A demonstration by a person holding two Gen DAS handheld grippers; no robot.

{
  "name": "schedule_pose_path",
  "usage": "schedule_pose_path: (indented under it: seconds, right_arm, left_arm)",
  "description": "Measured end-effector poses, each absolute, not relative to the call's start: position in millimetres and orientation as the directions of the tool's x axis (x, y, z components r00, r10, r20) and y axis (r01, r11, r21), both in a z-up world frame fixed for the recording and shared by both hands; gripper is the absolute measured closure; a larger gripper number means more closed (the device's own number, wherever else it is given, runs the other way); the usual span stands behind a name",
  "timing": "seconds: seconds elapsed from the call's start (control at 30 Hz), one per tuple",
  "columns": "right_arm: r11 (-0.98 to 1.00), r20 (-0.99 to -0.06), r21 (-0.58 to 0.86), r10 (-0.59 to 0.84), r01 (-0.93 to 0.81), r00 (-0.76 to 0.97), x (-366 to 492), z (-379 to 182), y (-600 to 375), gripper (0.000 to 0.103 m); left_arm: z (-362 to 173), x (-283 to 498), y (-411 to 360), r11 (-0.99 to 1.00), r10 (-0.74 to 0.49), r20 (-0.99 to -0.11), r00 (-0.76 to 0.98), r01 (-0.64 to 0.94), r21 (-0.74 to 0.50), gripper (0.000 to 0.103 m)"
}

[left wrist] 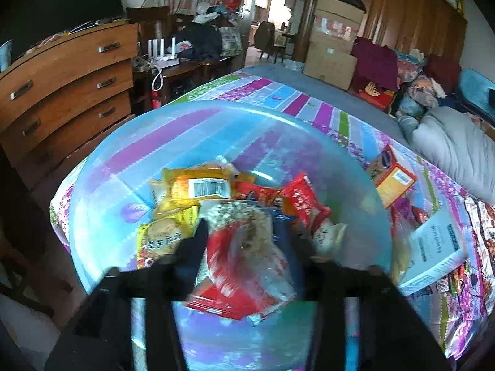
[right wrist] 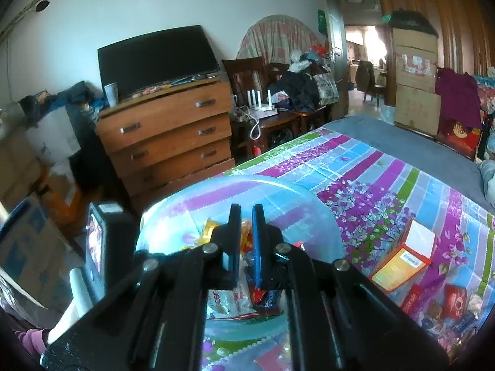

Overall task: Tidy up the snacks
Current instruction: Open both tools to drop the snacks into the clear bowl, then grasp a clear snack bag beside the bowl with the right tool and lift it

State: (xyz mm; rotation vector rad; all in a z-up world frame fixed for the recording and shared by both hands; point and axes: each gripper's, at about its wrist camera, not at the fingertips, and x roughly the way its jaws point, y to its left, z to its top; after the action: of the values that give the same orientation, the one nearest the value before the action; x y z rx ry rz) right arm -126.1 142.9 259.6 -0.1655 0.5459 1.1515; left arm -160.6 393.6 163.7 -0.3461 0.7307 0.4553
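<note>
Surface: a bed (right wrist: 365, 130) with a grey-blue blanket, its near part under a plastic sheet (right wrist: 365, 185) striped purple, blue, white and green with printed flowers.
Basin: a translucent pale-blue tub (left wrist: 130, 160) sits directly on the sheet at the near left corner (the stripes show through its wall).
Orange box: an orange-and-white carton (right wrist: 402, 259) lies on the sheet just right of the tub.
White booklet: a flat white item with print (left wrist: 436, 247) lies nearer, right of the tub.
Loose packets: red wrappers (right wrist: 454, 300) are scattered on the sheet at the near right.
Bedding: a grey bundle (left wrist: 454, 148) rests on the far right.
</note>
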Motion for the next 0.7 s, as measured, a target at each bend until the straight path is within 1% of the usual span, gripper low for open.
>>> schedule_pose_path:
  seconds: [0.07, 0.1, 0.13, 0.17, 0.2, 0.23, 0.27, 0.3, 0.37, 0.4, 0.47, 0.57, 0.6, 0.63, 0.67, 0.7]
  right_arm:
    - [0.429, -0.491, 0.173, 0.818, -0.887, 0.3, -120, 259, 138, 0.093]
    - [0.442, -0.497, 0.181, 0.812, -0.878, 0.306, -116, 257, 133, 0.09]
    - [0.454, -0.503, 0.193, 0.807, -0.87, 0.31, -113, 255, 127, 0.074]
    - [0.466, -0.504, 0.205, 0.804, -0.861, 0.315, -110, 253, 121, 0.053]
    - [0.48, -0.501, 0.215, 0.802, -0.851, 0.326, -107, 250, 112, 0.046]
    - [0.492, -0.503, 0.22, 0.797, -0.842, 0.334, -105, 247, 104, 0.041]
    - [0.499, -0.511, 0.224, 0.792, -0.837, 0.335, -104, 245, 101, 0.041]
    - [0.509, -0.526, 0.231, 0.782, -0.829, 0.334, -103, 240, 95, 0.04]
    - [0.521, -0.544, 0.239, 0.771, -0.819, 0.331, -102, 232, 86, 0.03]
    - [0.526, -0.557, 0.237, 0.763, -0.817, 0.33, -103, 227, 81, 0.029]
    - [0.53, -0.58, 0.228, 0.748, -0.817, 0.323, -106, 218, 74, 0.029]
    - [0.524, -0.609, 0.214, 0.731, -0.824, 0.307, -121, 199, 61, 0.029]
    - [0.513, -0.621, 0.192, 0.724, -0.837, 0.301, -129, 192, 58, 0.029]
    - [0.509, -0.611, 0.153, 0.722, -0.847, 0.323, -138, 188, 55, 0.029]
    - [0.499, -0.608, 0.12, 0.72, -0.858, 0.334, -146, 186, 53, 0.029]
    - [0.484, -0.63, 0.108, 0.709, -0.868, 0.317, -151, 181, 54, 0.029]
  left_arm:
    - [165, -163, 396, 0.841, 0.289, -0.701, 0.652, -0.523, -0.139, 0.036]
    - [166, -165, 397, 0.837, 0.298, -0.697, 0.653, -0.529, -0.138, 0.034]
    - [167, -168, 398, 0.833, 0.308, -0.691, 0.654, -0.536, -0.136, 0.027]
    - [169, -171, 399, 0.829, 0.318, -0.683, 0.658, -0.542, -0.136, 0.022]
    - [170, -172, 400, 0.828, 0.321, -0.676, 0.664, -0.543, -0.139, 0.021]
    - [170, -174, 400, 0.828, 0.322, -0.67, 0.669, -0.542, -0.143, 0.019]
    - [170, -174, 399, 0.83, 0.321, -0.669, 0.671, -0.54, -0.143, 0.016]
    - [169, -174, 398, 0.832, 0.317, -0.671, 0.671, -0.536, -0.142, 0.015]
    - [168, -175, 395, 0.837, 0.306, -0.67, 0.676, -0.527, -0.15, 0.015]
    - [168, -177, 392, 0.839, 0.298, -0.667, 0.683, -0.52, -0.158, 0.015]
    - [172, -183, 384, 0.848, 0.278, -0.641, 0.715, -0.496, -0.186, 0.015]
    - [181, -201, 362, 0.875, 0.259, -0.568, 0.781, -0.439, -0.203, 0.015]
    - [182, -207, 353, 0.89, 0.251, -0.543, 0.801, -0.411, -0.196, 0.015]
    - [182, -212, 346, 0.9, 0.25, -0.529, 0.811, -0.396, -0.181, 0.015]
    - [181, -215, 341, 0.904, 0.25, -0.526, 0.813, -0.39, -0.173, 0.015]
    - [178, -219, 337, 0.906, 0.246, -0.524, 0.816, -0.385, -0.175, 0.015]
